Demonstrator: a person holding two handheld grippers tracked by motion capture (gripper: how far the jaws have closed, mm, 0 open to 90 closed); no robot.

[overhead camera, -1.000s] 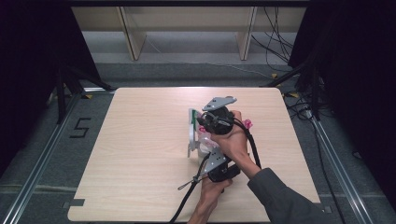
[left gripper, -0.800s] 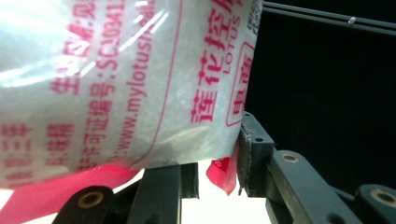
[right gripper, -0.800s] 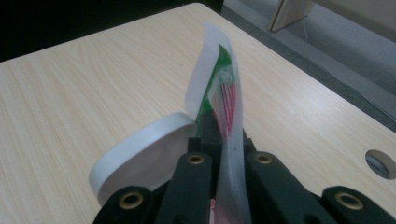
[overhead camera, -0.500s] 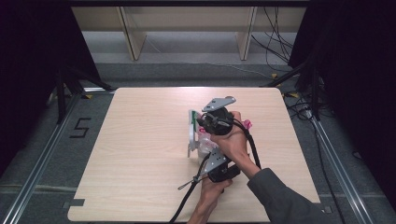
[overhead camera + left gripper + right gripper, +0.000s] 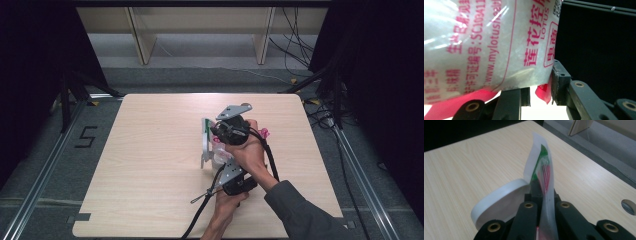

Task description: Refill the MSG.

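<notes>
A clear plastic bag (image 5: pixel 499 45) of white grains, printed in pink, stands upright near the middle of the table (image 5: pixel 150 165). My left gripper (image 5: pixel 539 83) is shut on its lower part, and one pad (image 5: pixel 557 75) presses against the film. My right gripper (image 5: pixel 541 191) is shut on the bag's thin top edge (image 5: pixel 544 170), which carries green and red print. In the high view the right gripper (image 5: pixel 212 134) reaches in from above the bag (image 5: pixel 207 145), and the left gripper (image 5: pixel 221 162) comes up from below it.
A white round rim (image 5: pixel 499 205) sits just left of the right gripper's jaws, against the bag. A small pink piece (image 5: pixel 265 133) lies on the table to the right of the hands. Black cables (image 5: pixel 272 160) trail from both grippers toward the front edge.
</notes>
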